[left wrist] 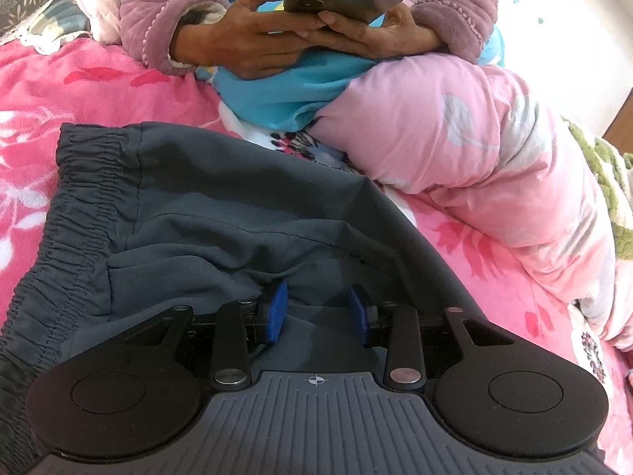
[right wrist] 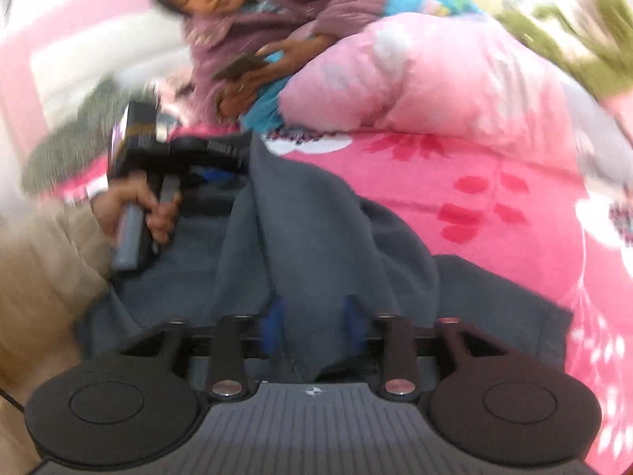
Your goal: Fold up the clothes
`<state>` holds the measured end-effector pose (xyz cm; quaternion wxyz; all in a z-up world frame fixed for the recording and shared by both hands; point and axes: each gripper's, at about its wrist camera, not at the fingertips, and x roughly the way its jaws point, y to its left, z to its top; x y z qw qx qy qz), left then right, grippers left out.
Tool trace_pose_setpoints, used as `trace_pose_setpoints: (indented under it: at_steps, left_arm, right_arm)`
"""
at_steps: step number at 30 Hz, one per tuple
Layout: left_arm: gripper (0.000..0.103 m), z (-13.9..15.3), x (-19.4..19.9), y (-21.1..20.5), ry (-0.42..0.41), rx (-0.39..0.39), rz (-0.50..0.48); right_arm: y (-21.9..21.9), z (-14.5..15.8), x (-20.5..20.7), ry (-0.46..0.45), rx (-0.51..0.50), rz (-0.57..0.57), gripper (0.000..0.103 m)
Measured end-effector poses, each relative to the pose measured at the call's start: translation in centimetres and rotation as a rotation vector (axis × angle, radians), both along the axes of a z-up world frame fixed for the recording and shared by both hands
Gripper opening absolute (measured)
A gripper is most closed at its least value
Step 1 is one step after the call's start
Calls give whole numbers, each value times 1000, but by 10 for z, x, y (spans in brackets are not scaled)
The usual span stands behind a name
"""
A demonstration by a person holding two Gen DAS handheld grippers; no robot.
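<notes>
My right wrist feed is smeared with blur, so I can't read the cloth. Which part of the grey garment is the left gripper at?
Observer: In the left wrist view, the left gripper sits over the grey garment, with the gathered elastic waistband just to its left.
Operator: Is it clamping the cloth?
Observer: It doesn't look so. Its blue pads stand apart, and the fabric in the gap lies flat.
Operator: Is the waistband tucked under anything?
Observer: No. The whole gathered strip shows, lying uncovered on the pink flowered sheet.
</notes>
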<state>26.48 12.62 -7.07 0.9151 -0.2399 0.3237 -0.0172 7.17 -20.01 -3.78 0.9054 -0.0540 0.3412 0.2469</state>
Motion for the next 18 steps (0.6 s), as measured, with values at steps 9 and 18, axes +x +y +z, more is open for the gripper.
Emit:
trace_pose_setpoints:
  at_steps: [9, 18]
  left_arm:
    - [34, 1, -1, 6, 2, -43, 2]
    - [34, 3, 3, 4, -11, -24, 1]
  right_arm:
    - [9, 24, 39, -188, -111, -84, 1]
    - [-3, 58, 165, -362, -228, -172, 1]
